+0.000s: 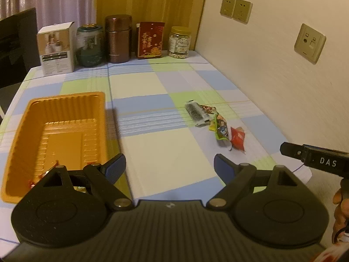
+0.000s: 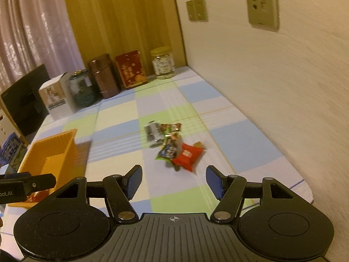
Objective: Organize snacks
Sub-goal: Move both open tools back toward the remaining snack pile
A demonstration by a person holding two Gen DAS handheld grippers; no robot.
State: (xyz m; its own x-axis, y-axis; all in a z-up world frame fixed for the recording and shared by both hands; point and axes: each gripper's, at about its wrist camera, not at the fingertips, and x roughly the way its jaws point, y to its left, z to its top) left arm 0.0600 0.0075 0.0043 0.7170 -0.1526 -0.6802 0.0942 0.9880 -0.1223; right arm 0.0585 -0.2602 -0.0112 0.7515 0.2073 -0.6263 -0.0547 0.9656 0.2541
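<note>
Several small snack packets lie in a loose pile on the checked tablecloth: a grey one (image 1: 197,113), a green one (image 1: 221,130) and a red one (image 1: 238,138). The right wrist view shows the same grey (image 2: 153,134), green (image 2: 166,150) and red (image 2: 187,156) packets, just ahead of my right gripper (image 2: 173,182), which is open and empty. My left gripper (image 1: 169,168) is open and empty, with an orange tray (image 1: 24,131) at its left. A wrapped snack (image 1: 79,188) lies in the tray's near end, mostly hidden by the gripper. The tray (image 2: 65,139) also shows at left.
Along the back edge stand a white box (image 1: 56,48), a green jar (image 1: 89,43), a brown canister (image 1: 118,38), a red box (image 1: 150,40) and a nut jar (image 1: 179,42). The wall (image 1: 283,65) runs close along the table's right side. A dark monitor (image 1: 17,41) stands at far left.
</note>
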